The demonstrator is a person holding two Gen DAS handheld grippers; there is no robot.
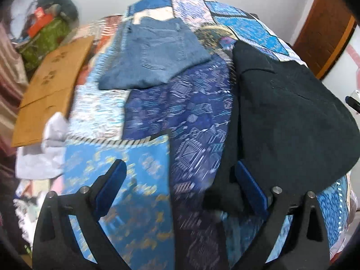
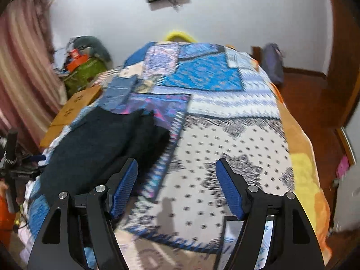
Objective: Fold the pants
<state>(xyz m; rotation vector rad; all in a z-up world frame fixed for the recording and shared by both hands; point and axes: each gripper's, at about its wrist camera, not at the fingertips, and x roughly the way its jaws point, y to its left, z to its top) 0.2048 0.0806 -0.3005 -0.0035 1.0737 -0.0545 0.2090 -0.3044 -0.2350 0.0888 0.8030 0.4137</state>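
Hovering above a patchwork bedspread [image 2: 236,117], two hand-held tools appear poised between grasps in the job of folding pants. The black pants [image 1: 288,112] lie in a dark heap on the bed, seemingly partly doubled over, and both views are blurred. The left tool [image 1: 180,180] stands with its jaws spread wide and nothing between them; in its view the pants fill the 1 to 4 o'clock sector, their near edge lying at or behind its right finger, contact unclear. The right tool [image 2: 176,186] is likewise spread and empty, the pants [image 2: 101,135] at its 10 to 11 o'clock, reaching down beside its left finger. A folded pair of blue jeans [image 1: 155,54] rests farther up the bed at 12 o'clock, apart from the black pair. Judging by the scene, the next move calls for each tool to close on an edge of the black cloth for another fold.
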